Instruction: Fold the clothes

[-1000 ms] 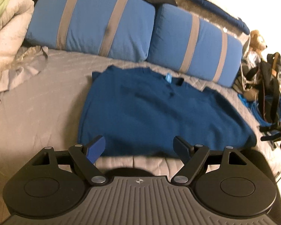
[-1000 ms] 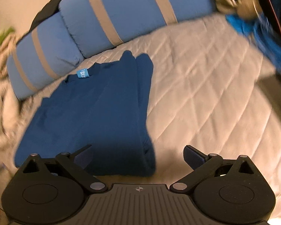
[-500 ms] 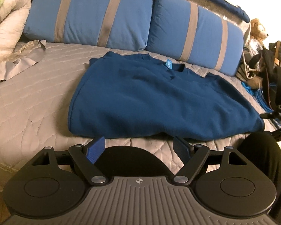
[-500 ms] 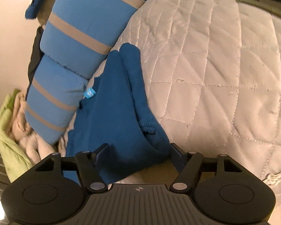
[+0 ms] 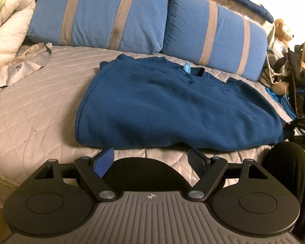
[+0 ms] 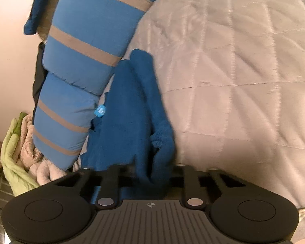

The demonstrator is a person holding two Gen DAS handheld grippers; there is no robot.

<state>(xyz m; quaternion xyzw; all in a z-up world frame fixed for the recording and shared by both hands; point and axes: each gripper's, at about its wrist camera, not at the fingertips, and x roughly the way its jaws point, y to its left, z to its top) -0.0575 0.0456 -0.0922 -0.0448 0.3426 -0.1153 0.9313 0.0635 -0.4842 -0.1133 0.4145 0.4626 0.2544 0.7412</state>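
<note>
Right gripper jaws just closed, clamped on sweater corner, left gripper jaws apart, empty.

A dark blue sweatshirt lies flat on a grey quilted bed, partly folded, with its sides turned in so that it forms a broad, roughly rectangular shape. Its neckline faces two blue pillows with grey stripes, and a small light-blue label stands up at the collar. The hem edge lies nearest the foot of the bed. In the right wrist view, the garment's near corner is bunched and gathered into thick folds.
</note>
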